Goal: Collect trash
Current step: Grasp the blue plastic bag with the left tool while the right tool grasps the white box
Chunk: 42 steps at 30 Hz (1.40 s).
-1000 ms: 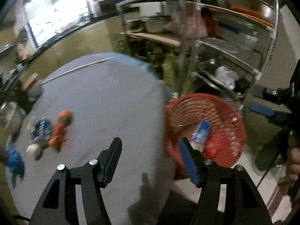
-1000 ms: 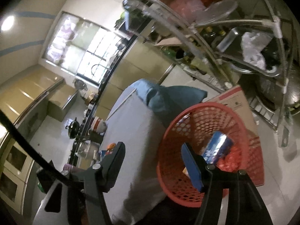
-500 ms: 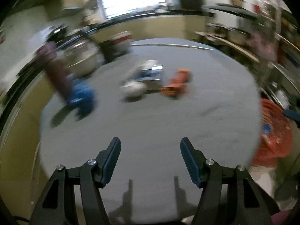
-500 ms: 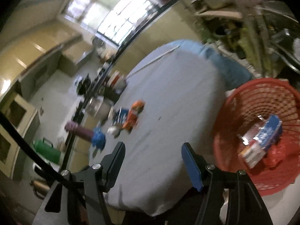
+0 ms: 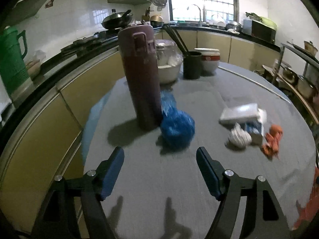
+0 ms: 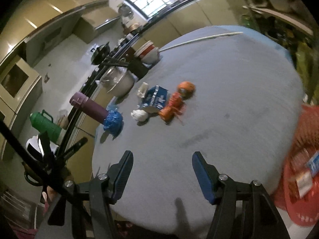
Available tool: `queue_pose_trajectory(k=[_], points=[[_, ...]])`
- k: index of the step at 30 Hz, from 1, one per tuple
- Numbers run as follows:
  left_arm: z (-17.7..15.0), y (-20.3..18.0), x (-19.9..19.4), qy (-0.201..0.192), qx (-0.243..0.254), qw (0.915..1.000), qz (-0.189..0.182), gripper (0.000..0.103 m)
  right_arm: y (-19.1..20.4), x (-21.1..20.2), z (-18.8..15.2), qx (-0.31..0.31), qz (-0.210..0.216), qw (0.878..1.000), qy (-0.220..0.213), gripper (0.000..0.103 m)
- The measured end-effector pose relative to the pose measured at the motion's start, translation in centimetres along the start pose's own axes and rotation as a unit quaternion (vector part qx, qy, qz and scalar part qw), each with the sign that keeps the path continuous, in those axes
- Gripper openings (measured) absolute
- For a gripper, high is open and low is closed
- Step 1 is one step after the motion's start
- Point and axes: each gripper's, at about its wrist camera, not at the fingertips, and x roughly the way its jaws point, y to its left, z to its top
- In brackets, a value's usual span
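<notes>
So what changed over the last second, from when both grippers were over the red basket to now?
Both grippers swung away from the red basket toward the table. The left gripper now faces the blue plastic wad beside the maroon flask; the right gripper looks across the table at the trash. Nothing was gripped or released; both remain open and empty. The trash pieces lie where they were.

The left gripper, jaws wide apart, hangs over the table near a crumpled blue bag.
</notes>
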Motion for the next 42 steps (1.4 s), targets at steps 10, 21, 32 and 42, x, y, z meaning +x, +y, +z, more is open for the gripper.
queue_pose_trajectory(k=[10, 21, 32, 42], points=[[3.9, -0.9, 7.3, 0.038, -0.013, 0.9992, 0.003, 0.078, 5.1, 9.1, 9.1, -0.078, 0.028, 0.997, 0.005, 0.065], [4.7, -1.0, 11.6, 0.068, -0.052, 0.9963, 0.001, 0.078, 8.8, 20.3, 15.1, -0.22, -0.011, 0.974, 0.057, 0.073], [4.8, -2.2, 12.3, 0.066, -0.037, 0.9964, -0.038, 0.04, 9.8, 25.0, 12.4, -0.381, -0.095, 0.911, 0.128, 0.057], [3.2, -2.9, 7.2, 0.042, -0.011, 0.997, -0.065, 0.024, 9.0, 17.9, 11.7, -0.318, -0.06, 0.945, 0.052, 0.045]])
